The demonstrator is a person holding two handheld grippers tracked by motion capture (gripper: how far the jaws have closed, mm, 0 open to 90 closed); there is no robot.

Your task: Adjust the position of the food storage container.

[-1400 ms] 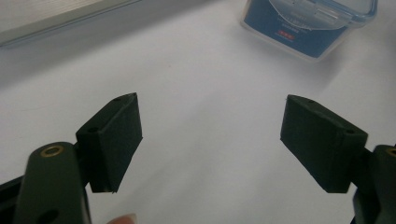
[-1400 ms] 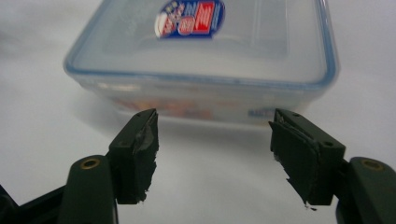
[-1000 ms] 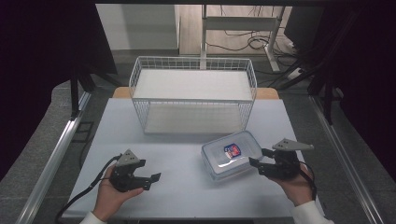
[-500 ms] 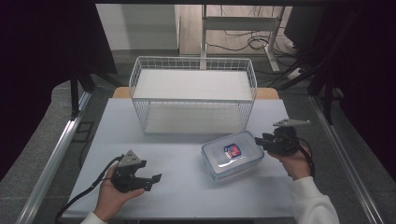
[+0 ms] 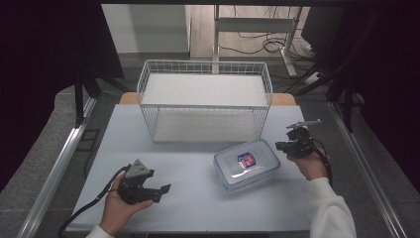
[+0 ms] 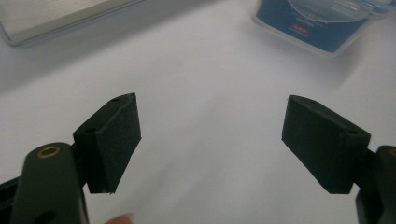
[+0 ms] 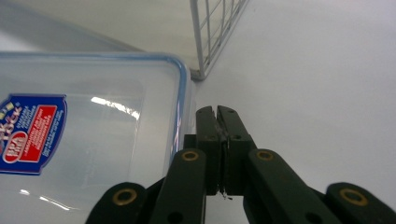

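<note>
With jaws just pressed together on nothing, right gripper point(image 7: 219, 112) beside clear blue-rimmed plastic lidded container point(image 7: 88, 140), left gripper point(image 5: 161, 189) wide open.

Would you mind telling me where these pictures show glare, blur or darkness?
Right gripper view: glare streaks on the container lid. Left gripper view: sharp jaws, blurred container behind. High view: dark surroundings, evenly lit table.

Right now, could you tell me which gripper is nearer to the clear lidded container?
Right. The right gripper sits beside the container at its far right corner; the left gripper rests well off to its left.
</note>
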